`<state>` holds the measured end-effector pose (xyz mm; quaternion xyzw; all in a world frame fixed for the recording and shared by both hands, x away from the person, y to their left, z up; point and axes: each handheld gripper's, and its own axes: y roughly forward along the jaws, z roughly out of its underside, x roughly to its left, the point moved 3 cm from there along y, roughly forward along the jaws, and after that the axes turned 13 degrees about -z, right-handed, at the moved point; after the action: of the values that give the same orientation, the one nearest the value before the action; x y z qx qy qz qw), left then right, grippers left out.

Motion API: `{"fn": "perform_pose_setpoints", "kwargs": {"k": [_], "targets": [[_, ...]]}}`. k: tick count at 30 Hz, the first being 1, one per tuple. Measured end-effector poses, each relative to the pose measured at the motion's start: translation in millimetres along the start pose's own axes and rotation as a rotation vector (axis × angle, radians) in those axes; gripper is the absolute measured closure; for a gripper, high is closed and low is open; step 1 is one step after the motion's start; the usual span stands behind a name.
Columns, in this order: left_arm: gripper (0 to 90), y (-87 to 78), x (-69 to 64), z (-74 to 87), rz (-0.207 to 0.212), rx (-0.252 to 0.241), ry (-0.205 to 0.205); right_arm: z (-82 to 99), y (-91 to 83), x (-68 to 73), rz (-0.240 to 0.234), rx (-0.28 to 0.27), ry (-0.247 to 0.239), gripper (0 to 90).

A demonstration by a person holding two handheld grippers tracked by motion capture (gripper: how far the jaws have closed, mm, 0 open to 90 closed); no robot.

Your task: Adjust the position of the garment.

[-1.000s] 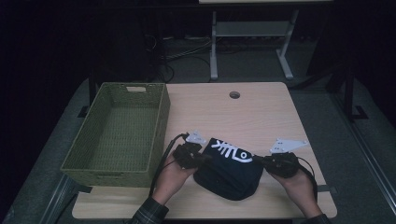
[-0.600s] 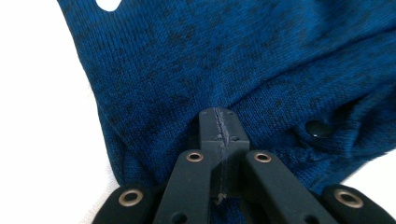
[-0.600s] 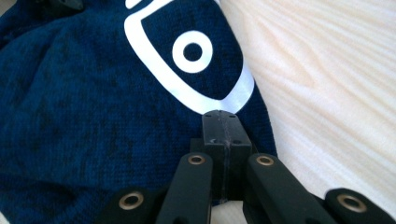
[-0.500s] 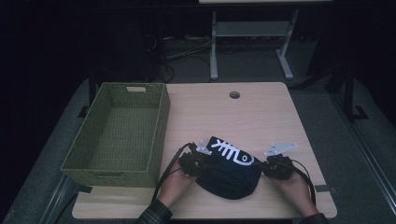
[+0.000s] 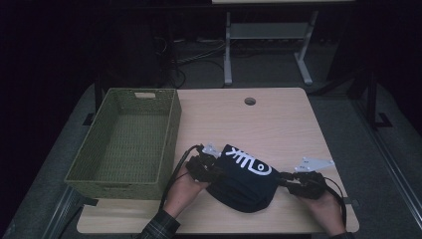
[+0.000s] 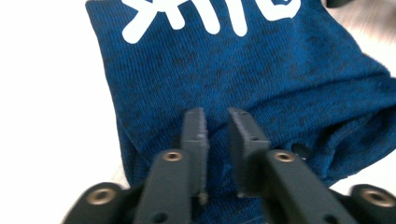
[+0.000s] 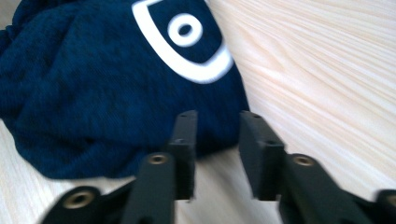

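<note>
High view: folded shirt near table's front edge.

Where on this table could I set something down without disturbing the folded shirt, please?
The far half of the table is bare, between the green basket and the right edge, around the cable hole. The near edge is crowded: blue shirt, both hands.

- In the left gripper view the blue garment is cut off by the top edge, its white print only partly shown.
- At that view's left the desk is washed out white.
- In the right gripper view the fingers are blurred.
- In the high view the person's forearms leave the frame at the bottom edge.
</note>
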<state>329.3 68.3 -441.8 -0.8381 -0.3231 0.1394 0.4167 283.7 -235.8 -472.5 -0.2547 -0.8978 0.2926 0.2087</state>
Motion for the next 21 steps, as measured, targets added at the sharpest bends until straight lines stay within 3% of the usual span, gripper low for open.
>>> {"fn": "perform_pose_setpoints", "kwargs": {"k": [7,13,16,21], "targets": [[47.0,3.6,15.6,-5.4,-0.025,-0.011,-0.050,28.4,-10.7,-6.8,0.049,0.010,0.064,33.0],[26.6,15.6,23.1,-9.6,-0.040,-0.013,-0.074,33.4,-9.1,-15.2,0.120,0.016,0.074,13.7],[17.9,21.6,25.1,-9.9,-0.049,-0.006,-0.073,36.6,-8.3,-19.4,0.149,0.026,0.072,9.4],[14.5,29.2,28.3,-8.4,-0.049,0.008,-0.072,39.7,-7.0,-24.0,0.147,0.022,0.076,8.4]]}}
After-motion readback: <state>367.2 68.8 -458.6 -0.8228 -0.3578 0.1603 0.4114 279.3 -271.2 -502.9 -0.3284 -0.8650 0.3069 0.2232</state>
